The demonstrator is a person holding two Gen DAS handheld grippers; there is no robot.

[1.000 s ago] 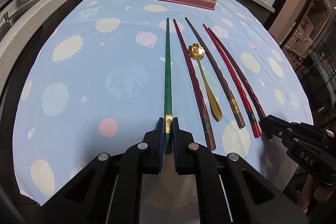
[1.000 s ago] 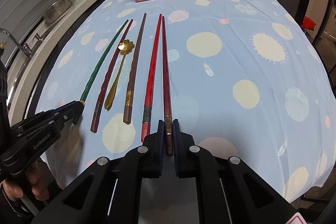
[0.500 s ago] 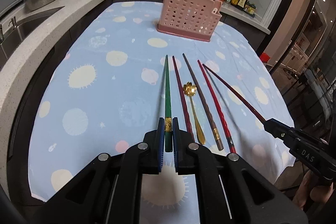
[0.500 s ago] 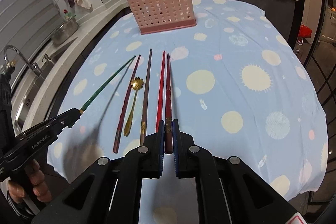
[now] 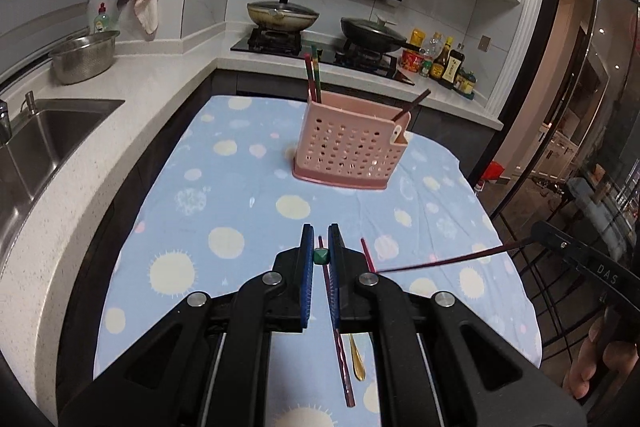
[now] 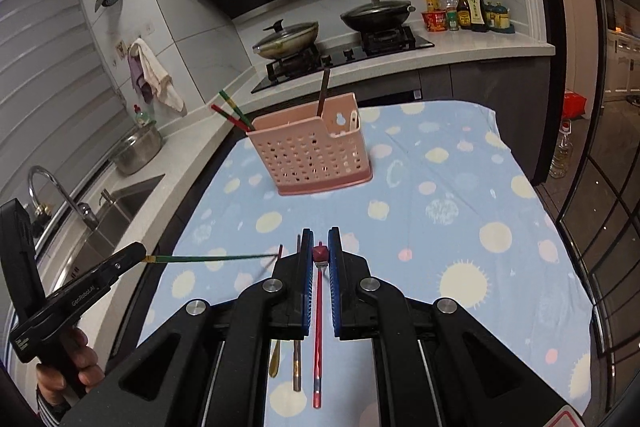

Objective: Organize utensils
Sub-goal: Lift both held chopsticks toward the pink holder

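The left gripper (image 5: 321, 255) clamps the green chopstick (image 6: 212, 259) and the right gripper (image 6: 320, 254) clamps the dark red chopstick (image 5: 436, 262), both held above the tablecloth's (image 5: 240, 195) near edge, well short of the pink basket (image 5: 352, 151).

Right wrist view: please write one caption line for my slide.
Right gripper lifts a dark red chopstick toward the pink holder.

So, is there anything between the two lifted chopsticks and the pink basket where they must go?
Nothing visible blocks the way. The left tongs hold the green chopstick and the right tongs hold the dark red chopstick, both in the air. Only bare tablecloth lies before the pink basket, whose top is open.
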